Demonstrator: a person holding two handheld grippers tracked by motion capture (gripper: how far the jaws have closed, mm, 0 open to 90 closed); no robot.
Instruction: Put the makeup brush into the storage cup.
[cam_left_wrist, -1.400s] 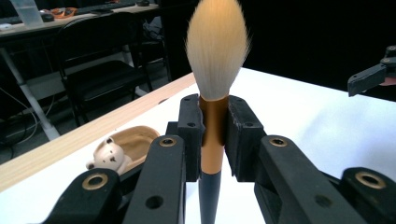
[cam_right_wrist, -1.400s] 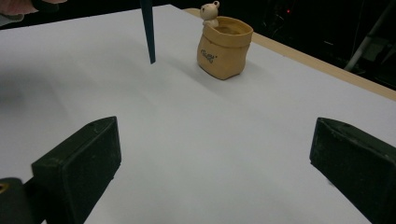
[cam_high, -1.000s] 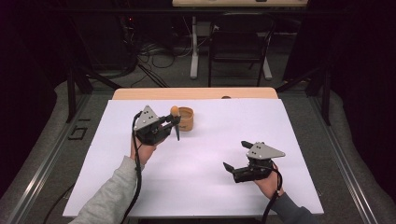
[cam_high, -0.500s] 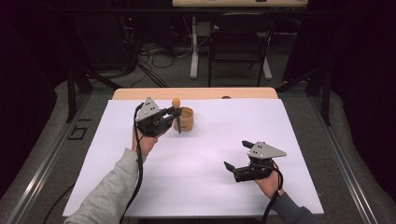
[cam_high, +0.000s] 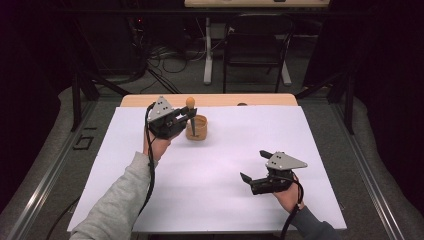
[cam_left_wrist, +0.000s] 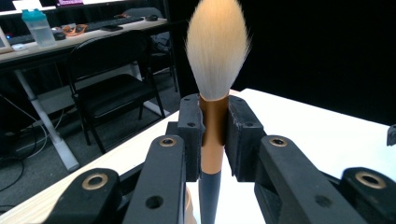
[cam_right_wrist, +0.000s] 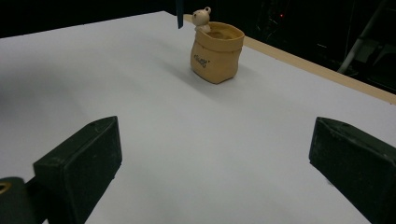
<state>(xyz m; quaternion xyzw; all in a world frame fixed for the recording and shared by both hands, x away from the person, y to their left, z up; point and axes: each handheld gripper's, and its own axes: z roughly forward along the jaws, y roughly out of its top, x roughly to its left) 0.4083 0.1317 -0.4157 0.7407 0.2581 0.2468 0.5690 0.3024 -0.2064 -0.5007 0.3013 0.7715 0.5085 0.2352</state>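
My left tool (cam_high: 186, 119) clamps the brush (cam_left_wrist: 214, 116) upright by its copper ferrule, handle aimed into the pot (cam_high: 197, 128). Right tool (cam_high: 253, 168) waits wide open, empty, at 5 o'clock.

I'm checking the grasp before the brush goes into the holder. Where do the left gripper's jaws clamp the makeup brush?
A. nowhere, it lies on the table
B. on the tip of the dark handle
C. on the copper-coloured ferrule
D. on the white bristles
C: in the left gripper view the left gripper has both jaws pressed on the copper ferrule of the makeup brush, bristles upright above.
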